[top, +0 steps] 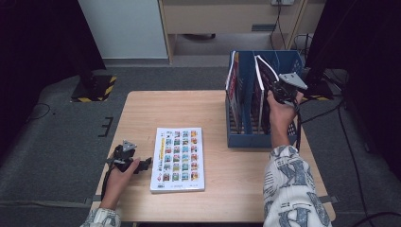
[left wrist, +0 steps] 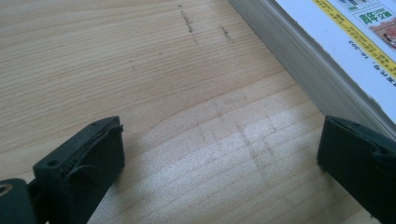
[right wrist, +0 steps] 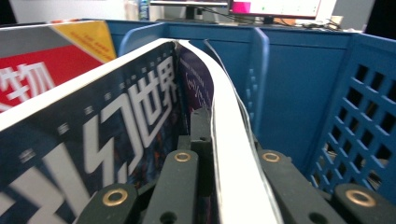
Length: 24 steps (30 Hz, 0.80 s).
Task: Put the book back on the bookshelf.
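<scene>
A dark book (right wrist: 116, 126) with white lettering stands in the blue rack (right wrist: 299, 79), its white page edge bowing. My right gripper (right wrist: 219, 154) is shut on that book's top edge, one jaw on each side. From above, the right gripper (top: 275, 90) sits over the rack (top: 250, 140) at the table's back right, on the dark book (top: 263, 78). A picture-covered book (top: 178, 160) lies flat at mid-table. My left gripper (top: 144, 163) rests just left of it, open. Close up, the left gripper (left wrist: 219, 154) has bare wood between its jaws, with the flat book (left wrist: 327, 51) beside its right jaw.
A red-covered book (top: 233, 90) stands in the rack's left slot, also the red book (right wrist: 42, 74) beside the held one. The wooden table (top: 189, 109) has bare room behind the flat book. A black stand base (top: 94, 87) with striped tape sits on the floor, back left.
</scene>
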Each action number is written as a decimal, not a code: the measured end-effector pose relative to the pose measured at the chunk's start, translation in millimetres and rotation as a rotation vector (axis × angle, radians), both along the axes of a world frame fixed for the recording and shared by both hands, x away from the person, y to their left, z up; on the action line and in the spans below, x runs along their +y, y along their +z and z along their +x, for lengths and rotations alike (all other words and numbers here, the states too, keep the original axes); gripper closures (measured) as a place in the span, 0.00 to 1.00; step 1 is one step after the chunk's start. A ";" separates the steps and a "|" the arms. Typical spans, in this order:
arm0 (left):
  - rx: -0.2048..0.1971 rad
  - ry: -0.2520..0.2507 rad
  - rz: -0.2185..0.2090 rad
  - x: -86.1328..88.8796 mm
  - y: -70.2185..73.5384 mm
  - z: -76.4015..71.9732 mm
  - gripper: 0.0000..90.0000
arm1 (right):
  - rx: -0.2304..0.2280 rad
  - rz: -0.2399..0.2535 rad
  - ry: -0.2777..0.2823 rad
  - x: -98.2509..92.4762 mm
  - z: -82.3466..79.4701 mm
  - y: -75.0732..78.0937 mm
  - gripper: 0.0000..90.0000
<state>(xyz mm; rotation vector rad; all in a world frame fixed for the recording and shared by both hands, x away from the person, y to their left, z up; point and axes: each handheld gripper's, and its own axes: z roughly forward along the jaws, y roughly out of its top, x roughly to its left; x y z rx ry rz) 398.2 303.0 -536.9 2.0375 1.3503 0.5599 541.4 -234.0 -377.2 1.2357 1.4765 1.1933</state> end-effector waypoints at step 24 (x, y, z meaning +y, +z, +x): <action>0.000 0.000 0.000 0.0 0.0 0.0 0.00 | 0.038 0.021 0.027 2.3 -18.4 2.5 0.55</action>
